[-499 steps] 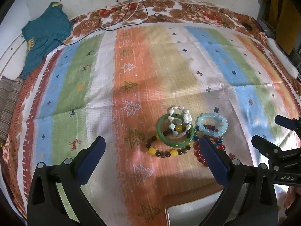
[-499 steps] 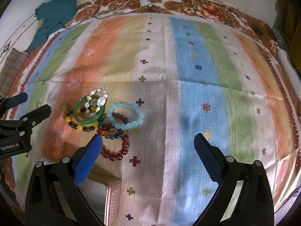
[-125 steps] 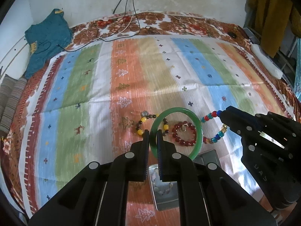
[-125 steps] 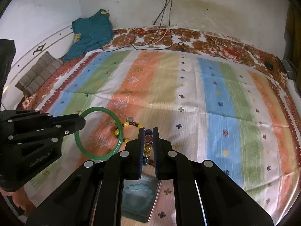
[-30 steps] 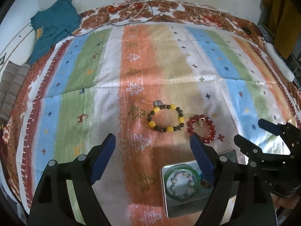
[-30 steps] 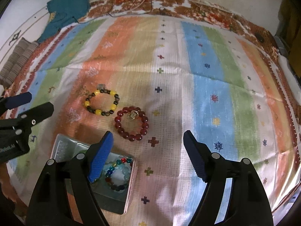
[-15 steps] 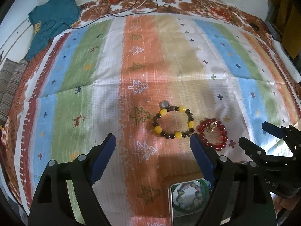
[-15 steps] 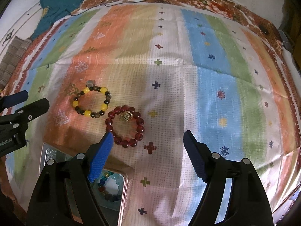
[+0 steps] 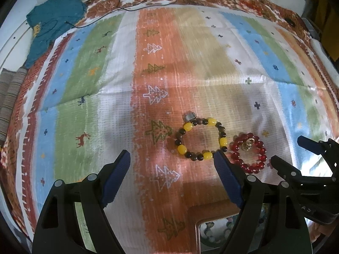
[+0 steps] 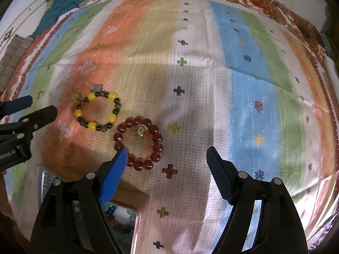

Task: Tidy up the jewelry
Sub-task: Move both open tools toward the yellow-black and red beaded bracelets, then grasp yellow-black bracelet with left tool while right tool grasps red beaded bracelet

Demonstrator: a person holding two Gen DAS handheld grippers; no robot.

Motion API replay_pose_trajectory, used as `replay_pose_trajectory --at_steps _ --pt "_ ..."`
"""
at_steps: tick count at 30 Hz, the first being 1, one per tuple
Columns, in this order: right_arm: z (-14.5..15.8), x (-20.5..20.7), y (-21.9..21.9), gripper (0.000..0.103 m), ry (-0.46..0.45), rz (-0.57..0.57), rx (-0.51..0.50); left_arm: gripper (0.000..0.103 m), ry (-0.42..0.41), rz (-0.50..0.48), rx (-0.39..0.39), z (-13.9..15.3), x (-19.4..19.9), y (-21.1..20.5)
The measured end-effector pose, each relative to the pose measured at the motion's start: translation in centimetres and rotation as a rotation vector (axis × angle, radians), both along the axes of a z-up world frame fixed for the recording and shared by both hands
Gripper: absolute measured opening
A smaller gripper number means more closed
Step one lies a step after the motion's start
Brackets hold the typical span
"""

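A yellow-and-brown bead bracelet (image 9: 201,139) lies on the striped cloth, also in the right wrist view (image 10: 97,111). A red bead bracelet (image 9: 250,153) with a gold charm lies just right of it, also in the right wrist view (image 10: 138,144). My left gripper (image 9: 171,163) is open and empty, just short of the yellow bracelet. My right gripper (image 10: 167,156) is open and empty, its left finger at the red bracelet's near edge. A metal tin (image 9: 214,230) holding bracelets sits below both grippers, partly hidden, also in the right wrist view (image 10: 125,216).
A striped cloth (image 9: 95,84) covers the bed. A teal garment (image 9: 53,21) and cables (image 9: 148,2) lie at the far edge. Folded striped fabric (image 9: 8,97) is at the left. The right gripper shows in the left wrist view (image 9: 296,154).
Both grippers have moved forward and down toward the two bracelets, which now look larger and nearer. The tin has slid toward the bottom of both views. Both grippers stay open.
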State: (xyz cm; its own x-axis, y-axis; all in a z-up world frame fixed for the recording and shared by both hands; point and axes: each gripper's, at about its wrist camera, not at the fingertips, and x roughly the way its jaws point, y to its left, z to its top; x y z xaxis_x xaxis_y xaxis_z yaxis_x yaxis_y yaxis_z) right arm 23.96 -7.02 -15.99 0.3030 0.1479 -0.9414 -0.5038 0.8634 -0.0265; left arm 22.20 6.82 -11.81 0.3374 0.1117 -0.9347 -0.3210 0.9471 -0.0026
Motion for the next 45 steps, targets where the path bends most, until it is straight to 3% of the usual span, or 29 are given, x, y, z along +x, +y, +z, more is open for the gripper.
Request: replay_pose_trajectory --at_steps 21,29,32,38,40,42,45 --pt "-3.3 2.7 0.4 0.077 0.063 -0.012 -0.061 0.078 0.088 0.008 -0.039 -3.7 2.3 0.8" --pt "-4.5 3.4 1.1 0.077 0.070 0.010 -0.091 0.068 0.120 -0.005 -0.034 -5.0 3.2 0.9" --pt "-4.7 3.6 1.6 0.076 0.065 0.019 -0.104 0.057 0.141 -0.001 -0.038 -5.8 3.4 1.0" --pt "-5.0 3.6 2.2 0.050 0.042 0.048 -0.125 0.044 0.149 -0.015 0.008 -6.8 3.8 0.8" --pt "-5.1 3.5 2.7 0.038 0.042 0.058 -0.118 0.024 0.153 -0.032 0.028 -7.0 3.7 0.4" --pt "-5.1 3.4 2.8 0.018 0.042 0.065 -0.106 0.012 0.159 -0.042 0.021 -7.1 3.7 0.3" --pt "-4.8 3.6 2.7 0.014 0.038 0.060 -0.081 0.012 0.152 -0.039 0.013 -6.9 3.5 0.3"
